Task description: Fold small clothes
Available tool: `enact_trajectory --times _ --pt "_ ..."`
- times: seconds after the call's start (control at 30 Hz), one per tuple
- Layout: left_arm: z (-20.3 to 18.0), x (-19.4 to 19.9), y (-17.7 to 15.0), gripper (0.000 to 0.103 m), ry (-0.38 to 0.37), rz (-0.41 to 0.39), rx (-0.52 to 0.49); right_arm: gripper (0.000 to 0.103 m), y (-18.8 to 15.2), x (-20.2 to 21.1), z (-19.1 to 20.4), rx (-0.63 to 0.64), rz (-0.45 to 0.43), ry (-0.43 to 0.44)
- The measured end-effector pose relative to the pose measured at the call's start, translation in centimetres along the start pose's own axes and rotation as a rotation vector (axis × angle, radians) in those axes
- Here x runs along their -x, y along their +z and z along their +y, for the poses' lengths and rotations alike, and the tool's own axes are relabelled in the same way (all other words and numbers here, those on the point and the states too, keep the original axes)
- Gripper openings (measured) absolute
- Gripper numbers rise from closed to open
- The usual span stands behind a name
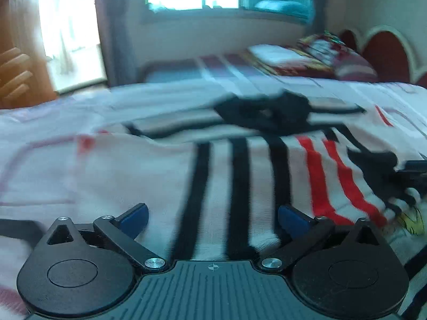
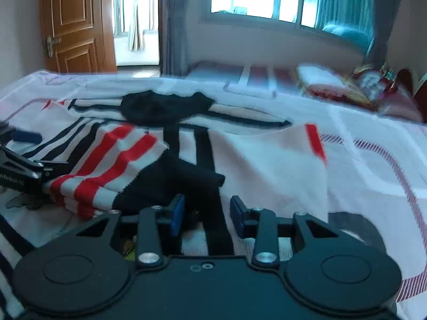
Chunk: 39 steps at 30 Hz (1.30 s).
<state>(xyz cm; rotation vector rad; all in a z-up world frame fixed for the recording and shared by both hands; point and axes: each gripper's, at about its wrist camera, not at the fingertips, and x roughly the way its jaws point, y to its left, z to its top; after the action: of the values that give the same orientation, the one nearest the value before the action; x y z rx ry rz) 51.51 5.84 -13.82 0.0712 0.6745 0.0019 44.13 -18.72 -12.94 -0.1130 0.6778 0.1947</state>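
Clothing lies on the bed (image 1: 53, 122): a white garment (image 2: 267, 165) with black and red stripes, spread flat, its left part folded over. Left gripper (image 1: 212, 220) hovers wide open above it. Right gripper (image 2: 206, 213) is open too, holding nothing.

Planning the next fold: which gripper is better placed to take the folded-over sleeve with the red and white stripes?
Right, probably. The right gripper sits open just short of the red-and-white striped sleeve with its black cuff; the left gripper, also open, faces the garment's black-striped body.
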Motion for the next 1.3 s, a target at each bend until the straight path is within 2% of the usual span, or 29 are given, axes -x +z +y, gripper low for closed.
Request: enact_trajectory --times 0.03,0.07,0.1,0.13,0.2,0.27,0.33,0.4,0.57,0.67,0.7,0.77,0.8,0.83,0.87,0.9,0.97,1.0,1.07,1.13,1.17,1.23,1.3 --pt "-0.1 1.1 -0.2 0.103 0.005 -0.057 -0.01 0.036 0.1 1.0 -0.2 -0.027 -0.029 0.008" --pt "-0.2 0.9 -0.3 0.103 0.006 -0.037 -0.019 0.038 0.1 2.3 -0.4 -0.04 -0.093 0.021" --pt "-0.5 0.0 -0.3 0.103 0.019 0.027 -0.031 0.04 0.1 2.5 -0.4 -0.039 -0.115 0.022" --pt "-0.6 -0.4 -0.4 0.103 0.037 0.047 -0.03 0.04 0.3 1.6 -0.2 -0.027 -0.066 0.021" --pt "-0.4 -0.1 -0.3 0.103 0.025 0.056 0.024 0.041 0.3 -1.1 -0.6 -0.084 0.076 0.093" --pt "-0.4 0.8 -0.7 0.103 0.026 0.057 0.062 0.041 0.8 -1.1 -0.5 -0.113 0.078 0.093" --pt "-0.7 0.9 -1.2 0.103 0.049 0.062 0.053 0.033 1.1 -1.2 -0.5 -0.148 0.076 0.139" --pt "-0.7 1.1 -1.7 0.103 0.068 0.042 0.042 0.011 1.2 -1.5 -0.5 -0.146 0.075 0.148" --pt "-0.5 1.7 -1.5 0.103 0.085 0.029 0.022 0.007 1.2 0.9 -1.6 -0.181 0.021 0.207" --pt "-0.9 1.4 -1.8 0.103 0.097 0.05 0.005 0.007 0.6 0.5 -1.4 -0.148 0.066 0.204" --pt "-0.9 1.6 -1.7 0.103 0.11 0.051 0.005 0.008 0.2 -0.2 -1.2 -0.129 0.089 0.195" --pt "-1.5 2.5 -1.3 0.103 0.133 0.031 -0.012 0.01 0.2 0.1 -0.9 -0.088 0.078 0.187" --pt "-1.9 3.0 -1.2 0.103 0.123 0.002 -0.027 0.019 0.5 0.9 -0.7 -0.059 0.047 0.15" --pt "-2.4 3.0 -1.2 0.103 0.111 0.01 -0.037 0.025 0.6 1.8 -0.5 -0.043 -0.005 0.116" --pt "-2.8 2.2 -1.2 0.103 0.112 0.063 -0.051 0.027 0.7 2.4 -0.4 -0.04 -0.042 0.119" --pt "-3.1 1.4 -1.3 0.103 0.111 0.11 -0.059 0.026 0.7 2.0 -0.3 -0.05 -0.025 0.165" --pt "-2.9 1.7 -0.9 0.103 0.121 0.133 -0.024 0.028 0.1 -0.3 0.3 -0.016 0.099 0.16" --pt "-2.9 2.3 -0.8 0.103 0.132 0.134 -0.021 0.029 0.1 0.2 0.5 0.003 0.071 0.151" --pt "-2.6 4.6 -1.3 0.103 0.114 0.075 -0.019 0.03 0.4 2.1 -0.1 -0.032 0.057 0.141" --pt "-1.8 7.6 -2.7 0.103 0.102 0.039 -0.001 0.036 -0.1 5.2 -1.3 -0.063 -0.005 0.152" --pt "-1.4 9.0 -3.7 0.103 0.121 0.028 -0.002 0.041 -0.6 6.5 -2.0 -0.076 -0.017 0.158" --pt "-0.3 11.5 -6.1 0.103 0.19 0.055 -0.01 0.043 -2.3 9.5 -3.7 -0.115 -0.016 0.185" --pt "1.5 14.0 -8.9 0.103 0.215 0.074 0.028 0.043 -4.6 12.1 -5.4 -0.16 -0.002 0.181"
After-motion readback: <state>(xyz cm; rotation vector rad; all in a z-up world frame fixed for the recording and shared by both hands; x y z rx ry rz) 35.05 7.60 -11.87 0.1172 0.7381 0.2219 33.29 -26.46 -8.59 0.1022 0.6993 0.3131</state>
